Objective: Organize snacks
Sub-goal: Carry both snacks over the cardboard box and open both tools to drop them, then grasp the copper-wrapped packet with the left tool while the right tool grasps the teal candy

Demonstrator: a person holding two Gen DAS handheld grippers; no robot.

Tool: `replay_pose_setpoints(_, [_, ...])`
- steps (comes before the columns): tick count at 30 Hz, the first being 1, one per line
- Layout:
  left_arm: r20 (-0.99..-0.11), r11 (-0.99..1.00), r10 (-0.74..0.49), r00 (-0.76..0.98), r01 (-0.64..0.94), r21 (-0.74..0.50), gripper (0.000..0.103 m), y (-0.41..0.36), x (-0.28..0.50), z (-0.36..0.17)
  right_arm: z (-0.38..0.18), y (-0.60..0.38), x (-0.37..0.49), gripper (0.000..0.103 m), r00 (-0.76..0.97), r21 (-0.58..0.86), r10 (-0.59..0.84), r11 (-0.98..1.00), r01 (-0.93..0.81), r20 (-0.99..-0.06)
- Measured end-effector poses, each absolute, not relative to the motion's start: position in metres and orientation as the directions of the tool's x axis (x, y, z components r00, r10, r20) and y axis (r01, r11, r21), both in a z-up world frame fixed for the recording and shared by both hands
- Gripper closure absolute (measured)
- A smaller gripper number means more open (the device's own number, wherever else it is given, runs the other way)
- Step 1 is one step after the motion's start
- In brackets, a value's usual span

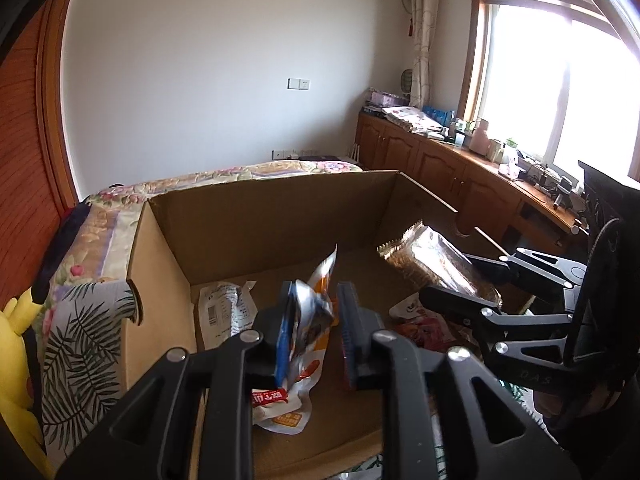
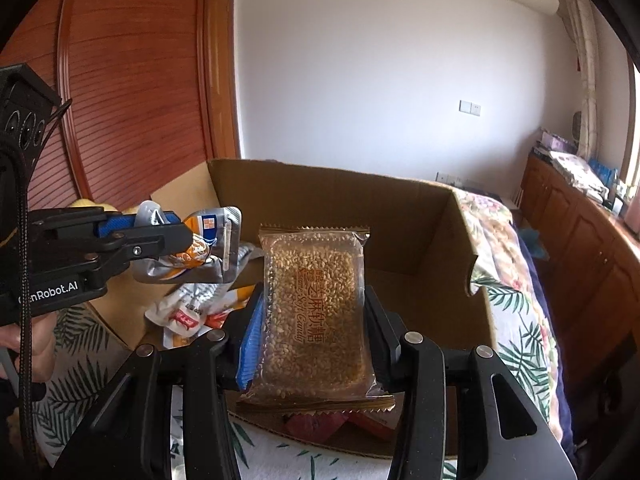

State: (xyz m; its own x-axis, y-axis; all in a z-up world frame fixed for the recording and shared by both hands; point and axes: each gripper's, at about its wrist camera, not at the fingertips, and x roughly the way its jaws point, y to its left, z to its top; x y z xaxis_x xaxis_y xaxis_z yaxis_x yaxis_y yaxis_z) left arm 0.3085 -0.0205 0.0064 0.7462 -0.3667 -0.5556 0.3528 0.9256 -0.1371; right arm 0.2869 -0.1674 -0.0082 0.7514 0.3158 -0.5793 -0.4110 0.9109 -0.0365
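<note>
Black plastic left gripper [image 1: 314,312], jaws only a little apart, crumpled foil packet [image 1: 310,300] between them. Pressed against the blue pad at 9 o'clock, thin gap showing at the other pad; cannot tell whether still pinched. Raised over the near left part of the cardboard box [image 1: 260,220].

At 3 o'clock, right gripper [image 2: 312,320], closed across the width of the sesame candy pack [image 2: 316,300]. Clear wrapper upright between both pads, serrated end at 12 o'clock, hanging over the near box rim.

Below, on the box floor: white packet [image 1: 224,312] at 10 o'clock against the left wall, white-orange packet [image 1: 288,408] at 6 o'clock, red packet [image 1: 424,328] at 4 o'clock. Bare floor toward the far wall at 12 o'clock, open room there. Walls high on the left and far sides, left wall's cut edge near the left jaw.

Outside the box: floral bed cover [image 1: 80,320] at 9 o'clock, yellow plush [image 1: 16,340] at the frame edge, wooden cabinets [image 1: 440,164] at 2 o'clock.
</note>
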Motion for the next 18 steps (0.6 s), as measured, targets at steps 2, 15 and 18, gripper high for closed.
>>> replay_pose_setpoints(2, [-0.559,0.925,-0.369,0.743,0.350,-0.146,0.076,-0.020,0.309,0.006,-0.011,-0.166,0.288,0.054,0.747,-0.033,0.316,0.911,-0.411,-0.585])
replay_pose_setpoints(15, [-0.552,0.934,-0.348,0.757,0.332,-0.133,0.062,-0.015,0.282,0.014,-0.001,-0.175,0.272,0.044,0.754,0.008,0.328,0.919,-0.394,-0.569])
replay_pose_setpoints(18, [-0.546,0.936,-0.338,0.766,0.332,-0.114,0.056,-0.012,0.269,0.018,0.005,-0.179,0.256,0.044,0.762,0.017,0.335,0.920,-0.392,-0.554])
